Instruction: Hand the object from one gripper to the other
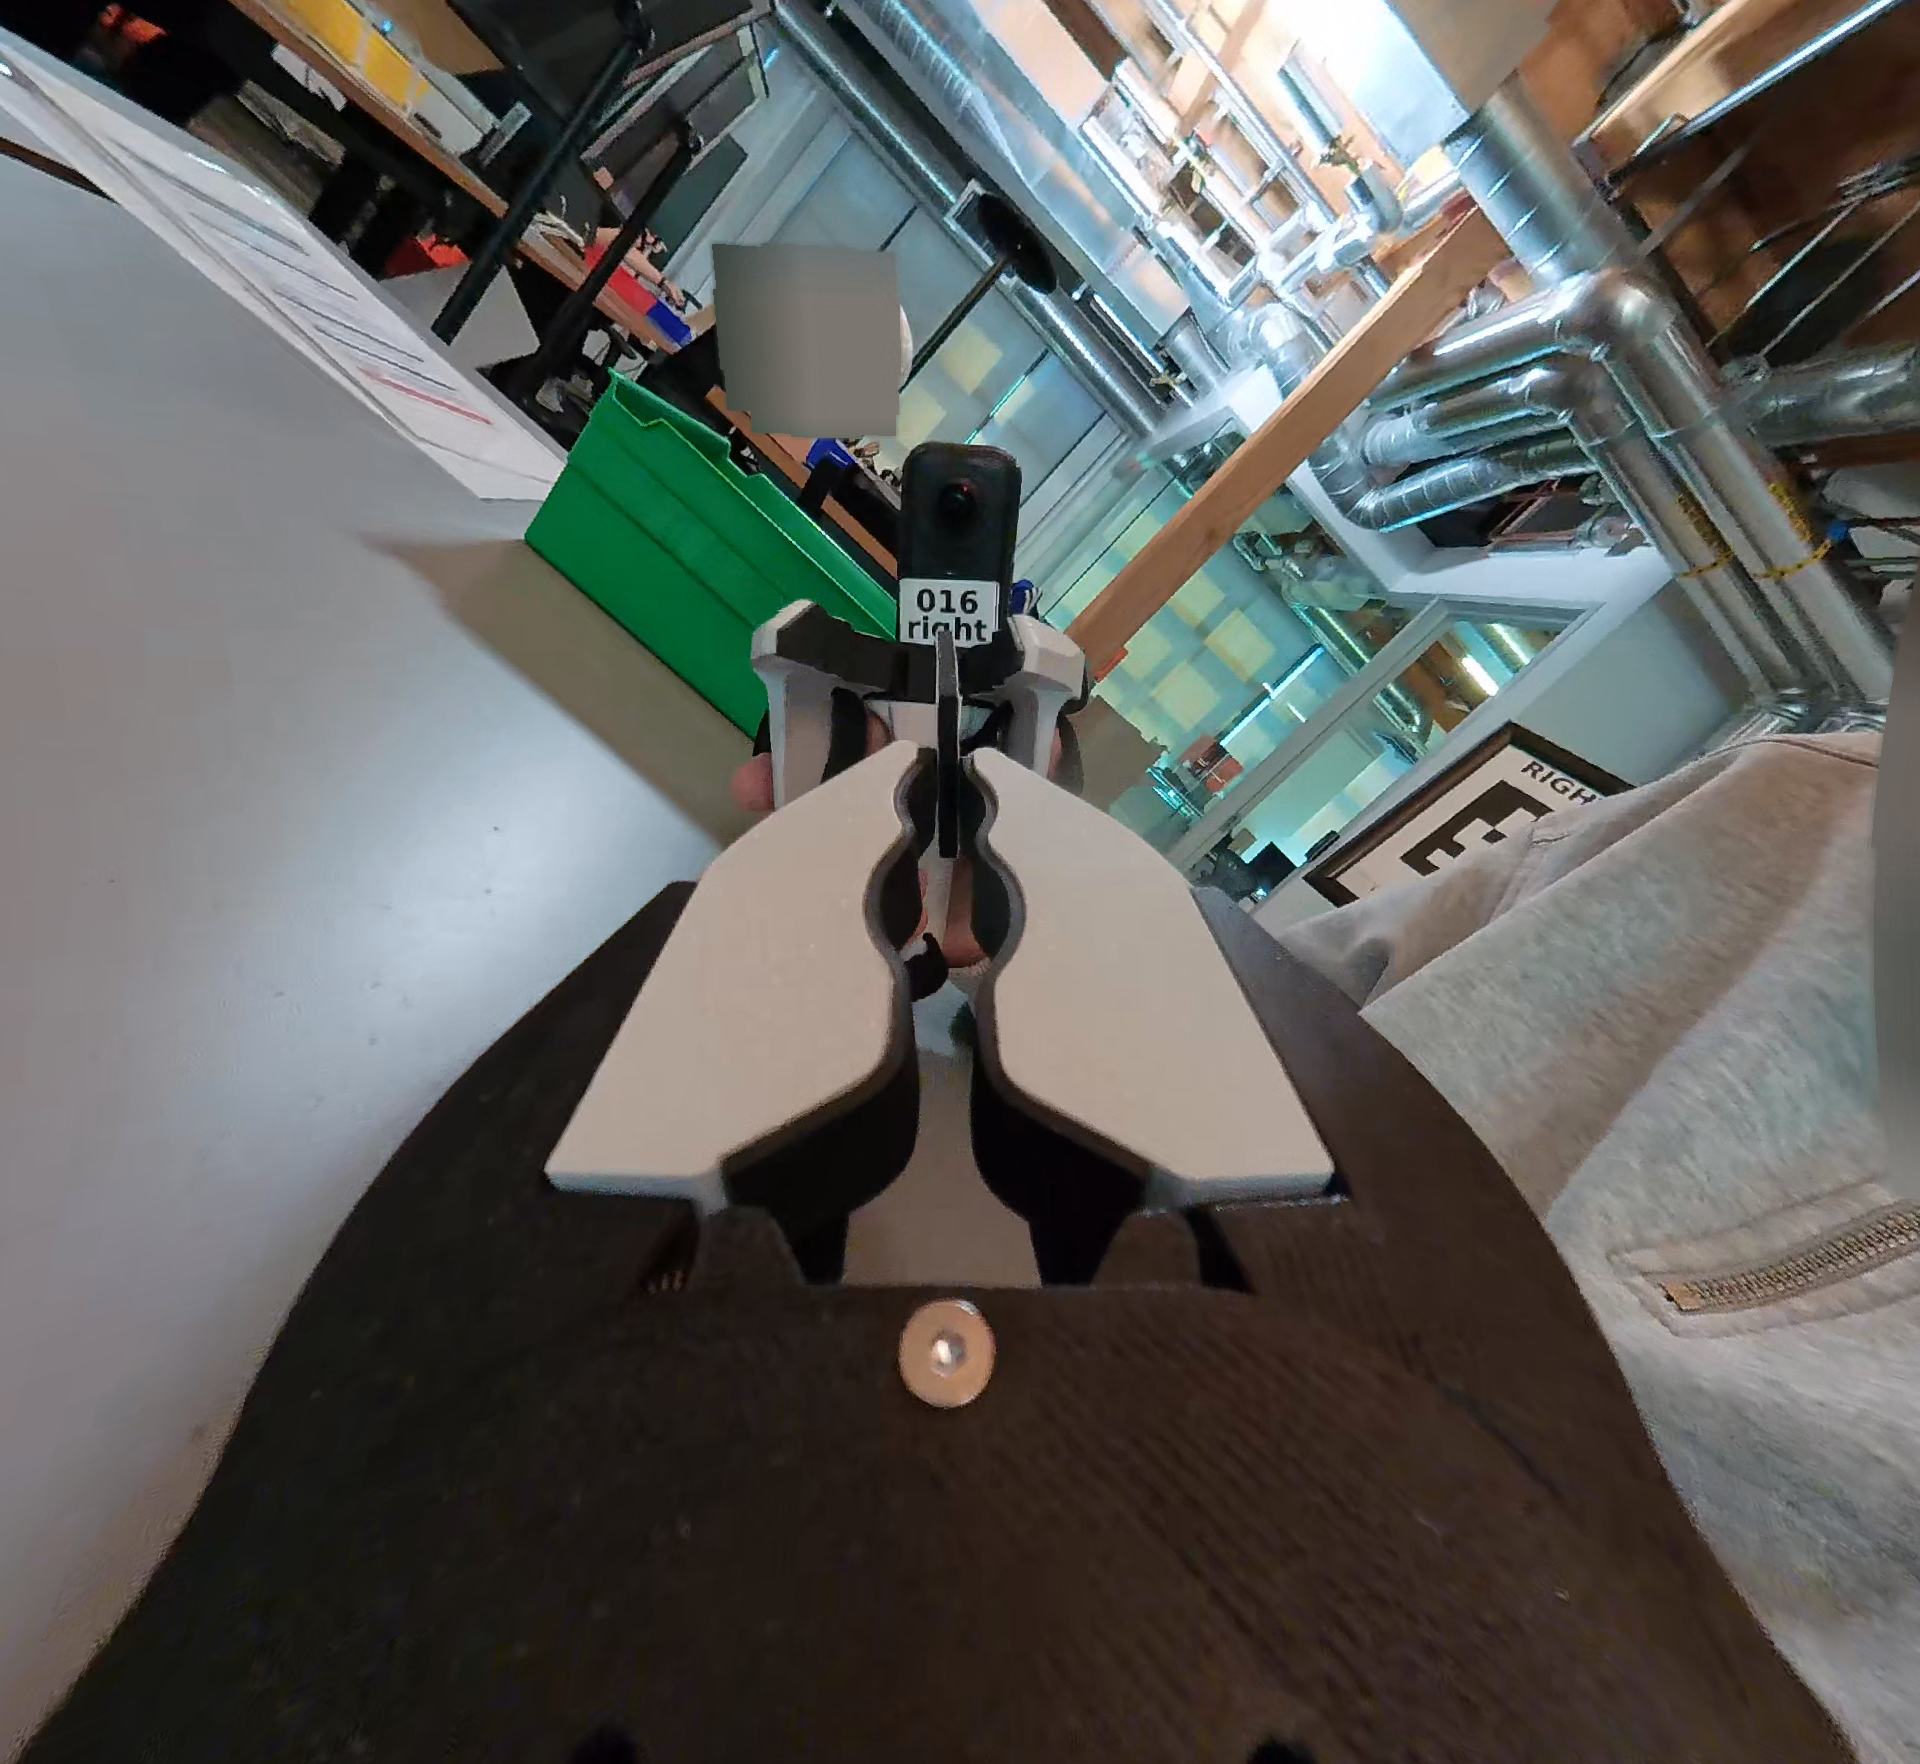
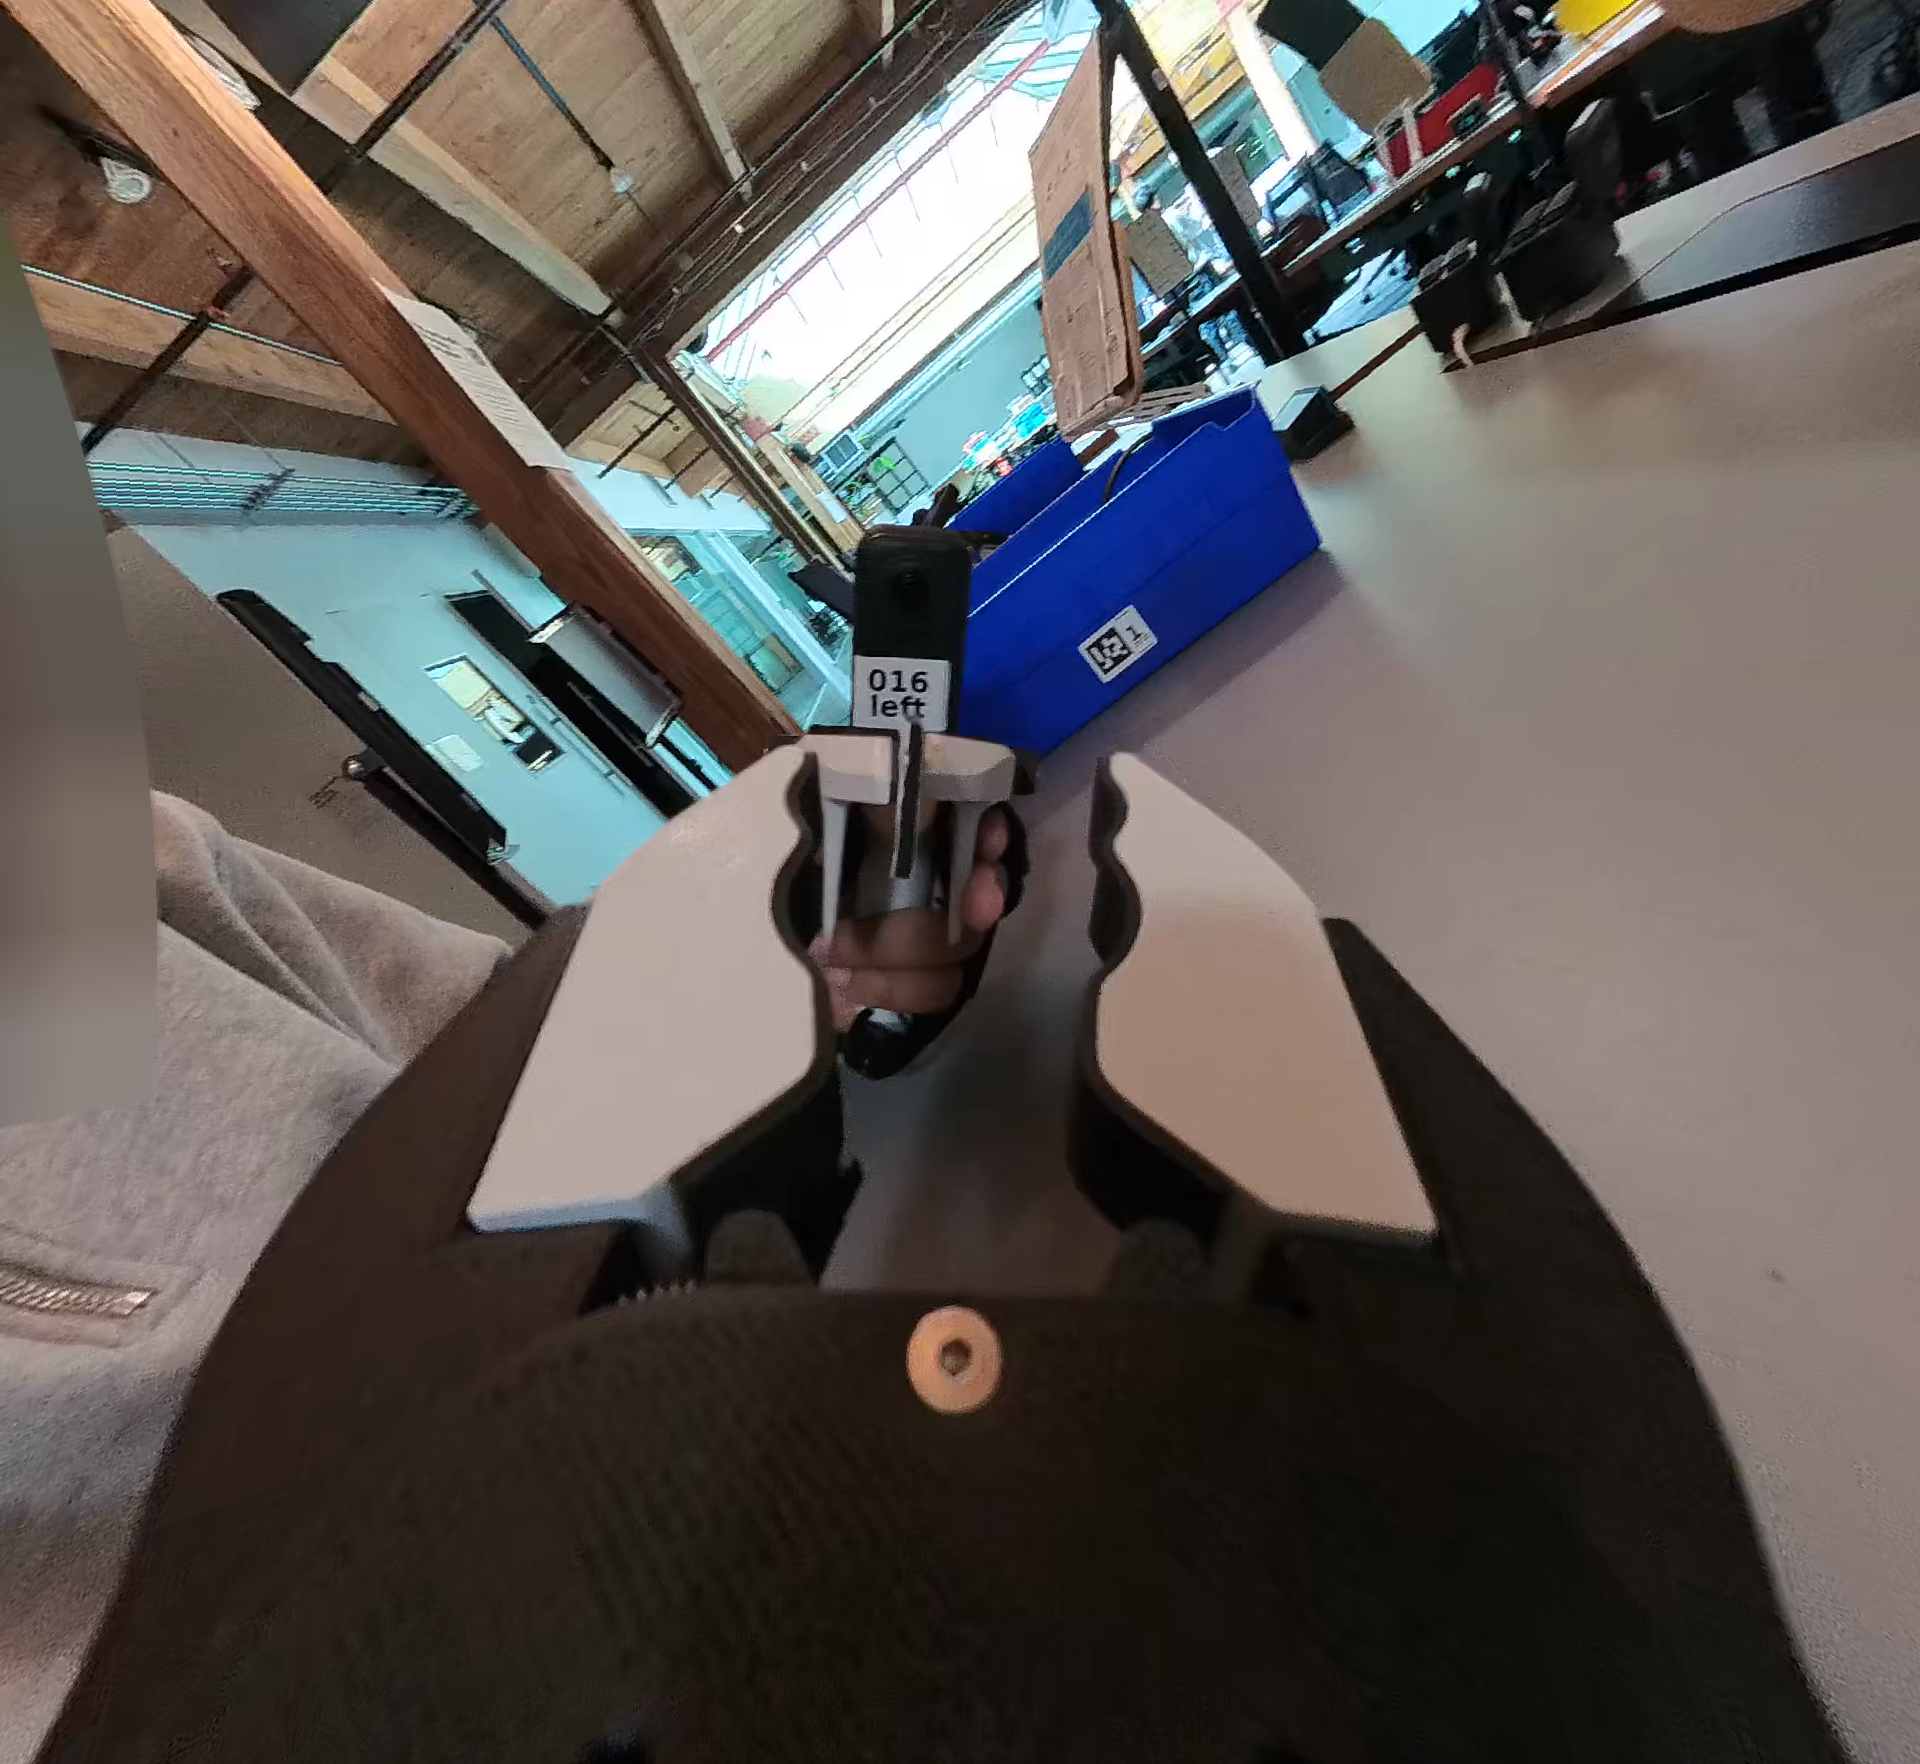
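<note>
Workshop setting here, pale grey bench (image 2: 1558, 675) underneath and wooden beams plus silver ducts up top.

Closest in the left wrist view, the left tongs (image 1: 943, 784) are clenched on a thin flat black object (image 1: 948, 758), seen edge-on and standing upright between the tips. Off to the right side of that view there's a grey zip-up sleeve (image 1: 1621, 1091).

Just past the tips, the right tongs (image 1: 914, 675) face straight back, and they're released, with the fingers spread to either side of the black piece. A hand (image 1: 753, 784) peeks out behind them.

Right wrist view backs it up: the right tongs (image 2: 951, 779) are spread wide apart with nothing between the near fingers, while the left tongs (image 2: 906, 779) ahead pinch the black object (image 2: 907, 810), with a hand (image 2: 925, 956) wrapped around the handle below.

Farther back, a green bin (image 1: 675, 551) sits on the bench in one view and a blue bin (image 2: 1132, 571) with a square marker sticker in the other. A cardboard sheet (image 2: 1081, 260) stands up out of the blue one.
</note>
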A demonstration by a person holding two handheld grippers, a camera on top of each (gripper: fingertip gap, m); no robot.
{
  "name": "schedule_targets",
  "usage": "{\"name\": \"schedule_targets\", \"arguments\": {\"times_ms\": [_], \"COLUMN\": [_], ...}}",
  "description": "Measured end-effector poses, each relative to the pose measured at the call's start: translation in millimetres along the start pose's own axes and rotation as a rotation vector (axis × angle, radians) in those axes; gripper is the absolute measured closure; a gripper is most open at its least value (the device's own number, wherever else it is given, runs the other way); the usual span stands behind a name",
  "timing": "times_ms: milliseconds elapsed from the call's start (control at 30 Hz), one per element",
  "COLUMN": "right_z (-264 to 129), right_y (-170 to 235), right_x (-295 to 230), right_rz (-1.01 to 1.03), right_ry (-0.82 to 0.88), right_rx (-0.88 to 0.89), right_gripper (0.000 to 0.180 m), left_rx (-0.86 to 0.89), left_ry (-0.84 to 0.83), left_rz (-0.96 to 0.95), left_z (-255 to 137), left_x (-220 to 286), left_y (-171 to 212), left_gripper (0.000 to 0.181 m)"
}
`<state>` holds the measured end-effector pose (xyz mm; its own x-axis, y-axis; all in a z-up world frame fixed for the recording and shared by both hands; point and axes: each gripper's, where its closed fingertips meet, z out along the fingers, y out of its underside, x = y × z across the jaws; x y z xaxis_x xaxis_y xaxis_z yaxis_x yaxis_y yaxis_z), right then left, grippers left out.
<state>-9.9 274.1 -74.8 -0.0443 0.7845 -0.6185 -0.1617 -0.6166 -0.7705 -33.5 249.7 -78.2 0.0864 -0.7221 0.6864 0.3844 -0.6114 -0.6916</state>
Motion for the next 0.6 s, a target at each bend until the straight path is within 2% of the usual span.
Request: {"name": "schedule_targets", "arguments": {"times_ms": [133,267,467,533,600], "right_z": [6.3,11.5,9.7,8.1,7.6], "right_y": [17.7,35.2,31.4,30.1,30.3], "right_x": [-8.7,-10.7,-12.0,-12.5,-13.7], "right_rz": [0.026,-0.043,-0.019,-0.017,-0.011], "right_ry": [-0.059,-0.047,-0.061,-0.067,-0.072], "right_rx": [-0.115,-0.224,-0.201,-0.196,-0.201], "right_gripper": [0.14,0.145,0.151,0.174,0.176], "left_rx": [-0.013,-0.042,-0.07,-0.073,-0.075], "left_ry": [0.007,0.014,0.023,0.022,0.014], "left_rz": [-0.03,-0.033,-0.032,-0.029,-0.021], "left_z": [-0.8,0.4,3.1,3.5,3.6], "left_x": [-1.8,-1.1,0.3,0.4,-0.6], "left_y": [1.7,5.7,10.5,11.1,11.7], "left_gripper": [0.179,0.179,0.179,0.179,0.179]}}
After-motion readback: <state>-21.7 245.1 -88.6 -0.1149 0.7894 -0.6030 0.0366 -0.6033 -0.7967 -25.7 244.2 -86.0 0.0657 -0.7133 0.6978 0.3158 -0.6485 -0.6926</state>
